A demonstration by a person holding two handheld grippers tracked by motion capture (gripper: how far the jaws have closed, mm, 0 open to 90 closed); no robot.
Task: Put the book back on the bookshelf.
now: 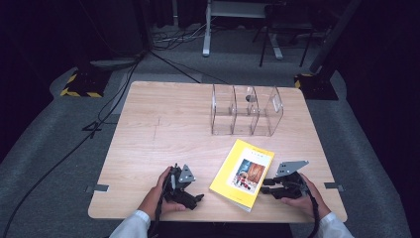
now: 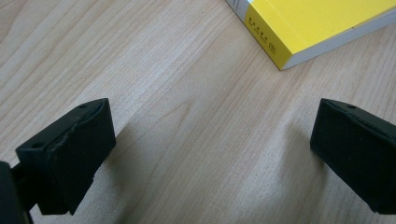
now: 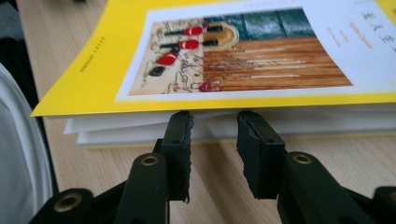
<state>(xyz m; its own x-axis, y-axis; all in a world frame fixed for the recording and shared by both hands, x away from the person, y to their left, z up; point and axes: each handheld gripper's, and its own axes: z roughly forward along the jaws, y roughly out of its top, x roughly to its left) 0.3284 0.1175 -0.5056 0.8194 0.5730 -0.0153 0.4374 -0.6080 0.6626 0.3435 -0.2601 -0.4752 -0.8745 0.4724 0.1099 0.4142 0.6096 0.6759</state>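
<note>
The yellow book (image 1: 242, 173) lies flat near the front edge of the tabletop (image 1: 158, 134), between the two claws. The right claw (image 3: 214, 135), slightly parted and gripping nothing, noses under the lifted cover; it could pinch only a few pages and bend or tear them. The left claw (image 2: 210, 154) rests wide open, empty. Count: one book, one clear divided rack (image 1: 246, 110), two claws.

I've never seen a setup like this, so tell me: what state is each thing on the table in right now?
Book: closed, lying flat, cover up.
Clear organizer: upright, compartments look empty.
Left gripper: open wide over bare table, holding nothing.
Right gripper: jaws slightly apart at the book's page edge, not clamped on it.
</note>
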